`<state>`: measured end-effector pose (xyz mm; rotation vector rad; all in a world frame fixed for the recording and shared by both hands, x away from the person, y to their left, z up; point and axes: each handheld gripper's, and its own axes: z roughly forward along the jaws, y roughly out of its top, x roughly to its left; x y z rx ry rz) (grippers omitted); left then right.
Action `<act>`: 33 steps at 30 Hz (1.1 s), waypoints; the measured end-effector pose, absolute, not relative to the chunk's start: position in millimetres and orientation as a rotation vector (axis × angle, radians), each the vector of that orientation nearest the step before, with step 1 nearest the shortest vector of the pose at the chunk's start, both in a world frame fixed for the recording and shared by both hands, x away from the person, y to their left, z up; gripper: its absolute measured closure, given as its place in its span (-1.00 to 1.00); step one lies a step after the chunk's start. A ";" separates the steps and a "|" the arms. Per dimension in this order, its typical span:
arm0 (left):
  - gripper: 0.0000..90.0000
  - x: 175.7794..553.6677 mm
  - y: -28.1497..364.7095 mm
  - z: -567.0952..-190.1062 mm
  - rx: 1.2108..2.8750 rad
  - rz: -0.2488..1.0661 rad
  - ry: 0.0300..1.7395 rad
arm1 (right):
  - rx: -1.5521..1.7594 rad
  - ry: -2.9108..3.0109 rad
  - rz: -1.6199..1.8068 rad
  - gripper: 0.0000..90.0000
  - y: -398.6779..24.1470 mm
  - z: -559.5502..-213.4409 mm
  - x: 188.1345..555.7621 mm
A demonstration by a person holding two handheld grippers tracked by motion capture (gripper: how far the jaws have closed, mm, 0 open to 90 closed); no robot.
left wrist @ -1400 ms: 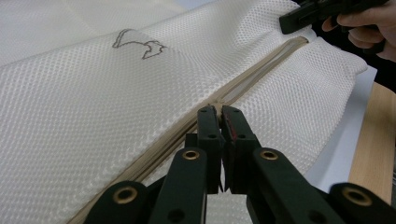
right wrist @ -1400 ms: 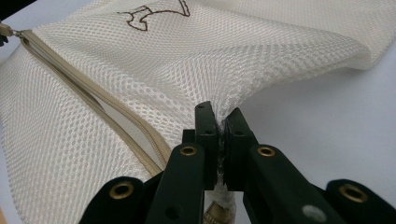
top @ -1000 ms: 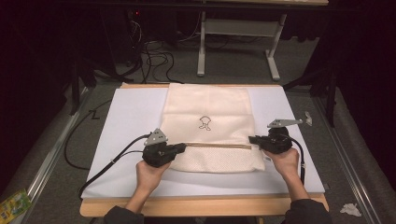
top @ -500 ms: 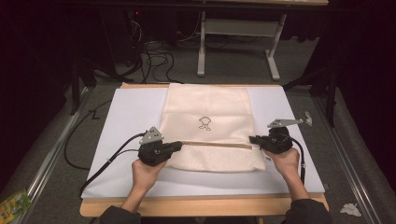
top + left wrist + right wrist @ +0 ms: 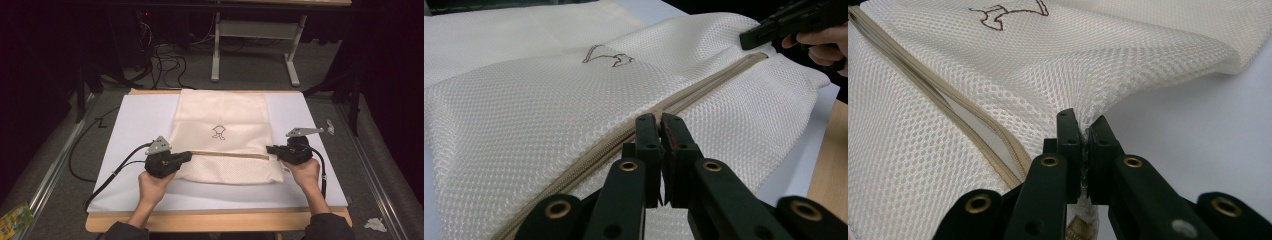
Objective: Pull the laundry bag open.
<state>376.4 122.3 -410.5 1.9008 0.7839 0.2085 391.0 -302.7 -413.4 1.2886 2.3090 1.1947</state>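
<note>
Mesh bag [image 5: 227, 135] lies flat between the tongs, right gripper [image 5: 1082, 131] clenched on its edge, left gripper [image 5: 659, 122] clenched at the zip [image 5: 704, 85], having slid leftward since a second ago, so the zip is probably being worked along.

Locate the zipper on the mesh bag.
In the high view, the zipper runs across the mesh bag near its front edge, between the left hand-held gripper and right hand-held gripper.
</note>
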 end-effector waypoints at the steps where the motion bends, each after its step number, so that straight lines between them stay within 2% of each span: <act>1: 0.94 376.5 122.2 -410.8 1.901 0.207 0.783 | 1.291 2.309 1.195 0.96 -302.7 -413.3 390.8; 33: 0.94 374.1 147.9 -407.8 1.870 0.247 0.841 | 1.293 2.297 1.179 0.96 -304.3 -413.2 390.7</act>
